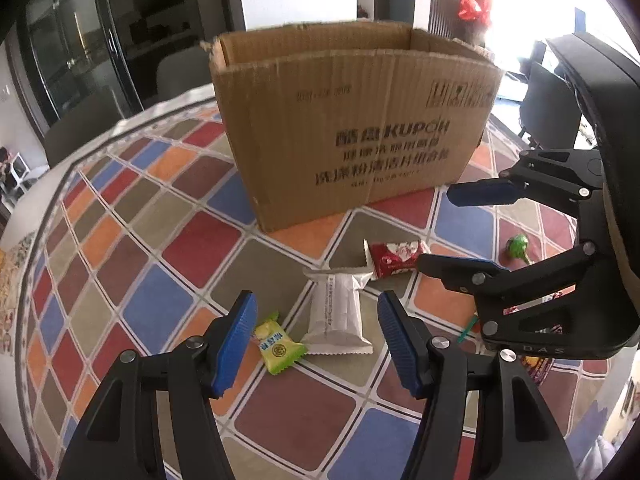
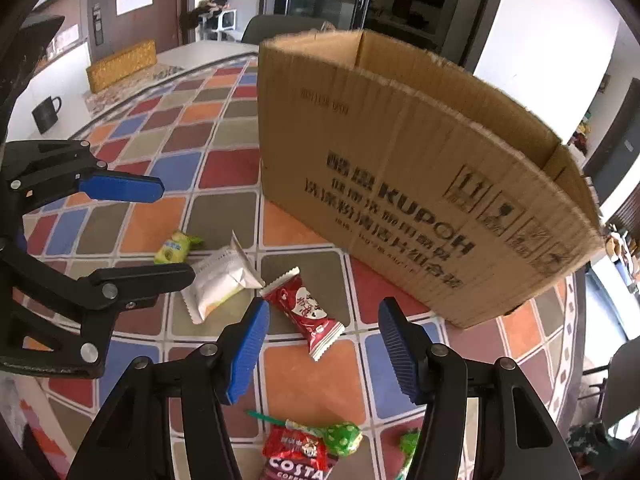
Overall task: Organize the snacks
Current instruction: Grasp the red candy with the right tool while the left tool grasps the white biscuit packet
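Both tongs look the same: chunky matte black linkage arms with triangular cutouts and round silver screw heads at every pivot. Left tongs [image 1: 316, 344] and right tongs [image 2: 324, 344] each carry bright blue ribbed pads [image 1: 236, 344] on the inner faces. The right one's black housing has faint "DAS" lettering.

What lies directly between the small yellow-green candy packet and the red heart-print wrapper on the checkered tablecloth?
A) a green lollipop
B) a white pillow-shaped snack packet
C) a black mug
B: the white pillow-shaped snack packet lies between the yellow-green candy packet and the red heart-print wrapper.
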{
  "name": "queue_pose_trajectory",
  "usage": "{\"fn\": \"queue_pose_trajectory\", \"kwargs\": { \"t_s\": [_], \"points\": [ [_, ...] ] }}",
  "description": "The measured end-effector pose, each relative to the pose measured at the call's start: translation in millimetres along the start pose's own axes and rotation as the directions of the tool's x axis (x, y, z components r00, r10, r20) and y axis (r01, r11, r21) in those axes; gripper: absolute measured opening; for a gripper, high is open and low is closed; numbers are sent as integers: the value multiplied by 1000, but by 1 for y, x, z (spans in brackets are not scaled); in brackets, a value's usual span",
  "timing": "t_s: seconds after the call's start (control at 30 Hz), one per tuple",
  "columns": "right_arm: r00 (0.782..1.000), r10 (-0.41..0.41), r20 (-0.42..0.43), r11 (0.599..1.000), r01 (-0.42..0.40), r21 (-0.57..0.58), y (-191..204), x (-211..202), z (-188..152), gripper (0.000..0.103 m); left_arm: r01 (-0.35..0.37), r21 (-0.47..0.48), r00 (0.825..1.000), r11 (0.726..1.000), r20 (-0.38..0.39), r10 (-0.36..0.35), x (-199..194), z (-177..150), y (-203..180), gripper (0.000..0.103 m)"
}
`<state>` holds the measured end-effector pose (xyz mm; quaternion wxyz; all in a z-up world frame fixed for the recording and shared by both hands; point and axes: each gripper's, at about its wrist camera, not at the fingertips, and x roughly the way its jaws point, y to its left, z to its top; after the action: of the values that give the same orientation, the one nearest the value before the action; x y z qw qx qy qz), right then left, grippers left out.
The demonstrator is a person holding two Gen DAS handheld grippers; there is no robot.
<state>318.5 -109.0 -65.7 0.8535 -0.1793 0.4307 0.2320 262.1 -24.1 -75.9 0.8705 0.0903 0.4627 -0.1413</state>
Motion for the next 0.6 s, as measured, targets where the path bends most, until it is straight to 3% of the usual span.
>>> {"fn": "queue_pose_trajectory", "kwargs": {
  "t_s": [0.5,0.6],
  "points": [
    [995,26,-92,999,-28,-22,-3,47,1,57,49,-42,995,998,-80,-52,42,-3,2,55],
    [995,36,-98,999,-38,-21,-5,51,1,52,58,-51,994,997,-85,-62,48,-2,2,53]
  ]
}}
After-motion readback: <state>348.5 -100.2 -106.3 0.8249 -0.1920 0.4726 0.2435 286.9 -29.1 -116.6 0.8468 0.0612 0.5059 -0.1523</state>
